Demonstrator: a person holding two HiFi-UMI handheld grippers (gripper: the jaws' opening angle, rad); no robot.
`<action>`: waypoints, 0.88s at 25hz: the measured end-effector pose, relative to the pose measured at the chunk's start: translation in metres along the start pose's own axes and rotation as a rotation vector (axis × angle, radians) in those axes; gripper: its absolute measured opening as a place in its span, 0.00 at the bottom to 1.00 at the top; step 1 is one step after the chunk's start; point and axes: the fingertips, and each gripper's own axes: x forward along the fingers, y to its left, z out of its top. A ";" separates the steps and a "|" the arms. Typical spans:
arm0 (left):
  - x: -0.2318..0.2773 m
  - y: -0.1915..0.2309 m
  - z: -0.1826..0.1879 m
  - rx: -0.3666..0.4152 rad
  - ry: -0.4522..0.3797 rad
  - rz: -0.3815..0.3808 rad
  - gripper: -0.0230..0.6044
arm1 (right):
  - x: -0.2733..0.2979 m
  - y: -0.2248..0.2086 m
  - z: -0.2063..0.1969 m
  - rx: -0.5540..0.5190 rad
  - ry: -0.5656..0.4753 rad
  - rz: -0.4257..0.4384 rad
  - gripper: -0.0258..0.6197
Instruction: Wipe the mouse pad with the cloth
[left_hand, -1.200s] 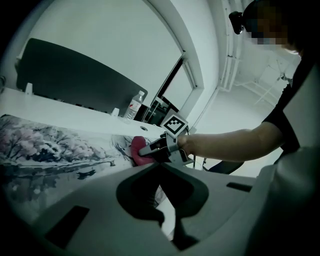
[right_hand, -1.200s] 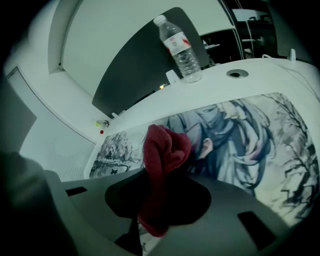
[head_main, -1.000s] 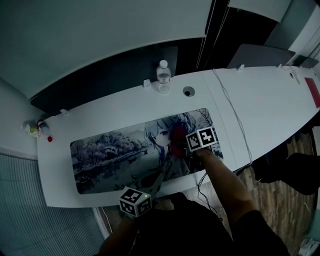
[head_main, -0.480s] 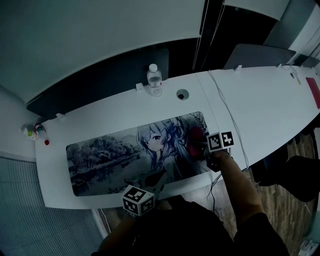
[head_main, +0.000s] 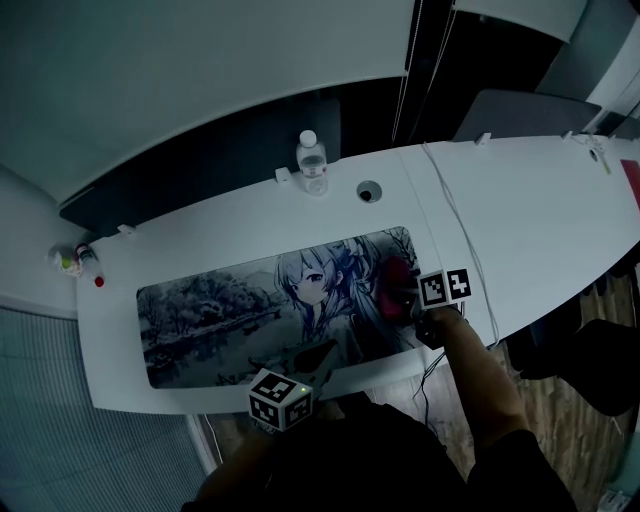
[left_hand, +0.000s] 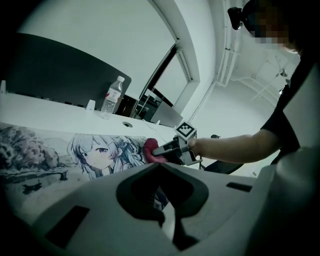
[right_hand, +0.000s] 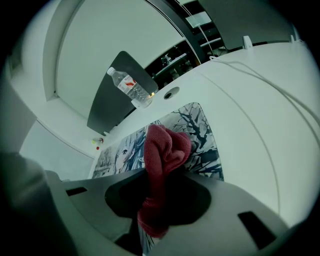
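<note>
The long printed mouse pad (head_main: 230, 310) lies along the white table (head_main: 520, 230). My right gripper (head_main: 408, 298) is shut on the red cloth (head_main: 396, 278) and holds it down on the pad's right end. In the right gripper view the cloth (right_hand: 162, 150) bunches up between the jaws of the right gripper (right_hand: 160, 172), above the pad (right_hand: 202, 132). My left gripper (head_main: 312, 368) rests at the pad's front edge, its jaws together with nothing between them. The left gripper view looks past the left gripper (left_hand: 157, 192) to the cloth (left_hand: 151, 148) and the right gripper (left_hand: 167, 150).
A water bottle (head_main: 312, 163) stands at the table's back edge, beside a round cable hole (head_main: 369, 190). A white cable (head_main: 462, 235) crosses the table just right of the pad. Small items (head_main: 75, 262) sit at the far left end. A dark partition runs behind the table.
The right gripper has dragged the cloth rightwards from the pad's centre-right to its right end. The left gripper has stayed at the front edge.
</note>
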 end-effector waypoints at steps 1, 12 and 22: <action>0.001 -0.001 0.001 0.003 0.001 0.001 0.05 | 0.000 0.001 0.000 -0.004 -0.001 0.003 0.21; -0.008 -0.005 0.012 0.029 -0.011 0.049 0.05 | -0.018 -0.019 0.037 -0.041 -0.049 -0.073 0.21; -0.039 0.020 0.009 0.012 -0.045 0.096 0.05 | 0.018 -0.017 0.067 0.025 0.037 -0.089 0.21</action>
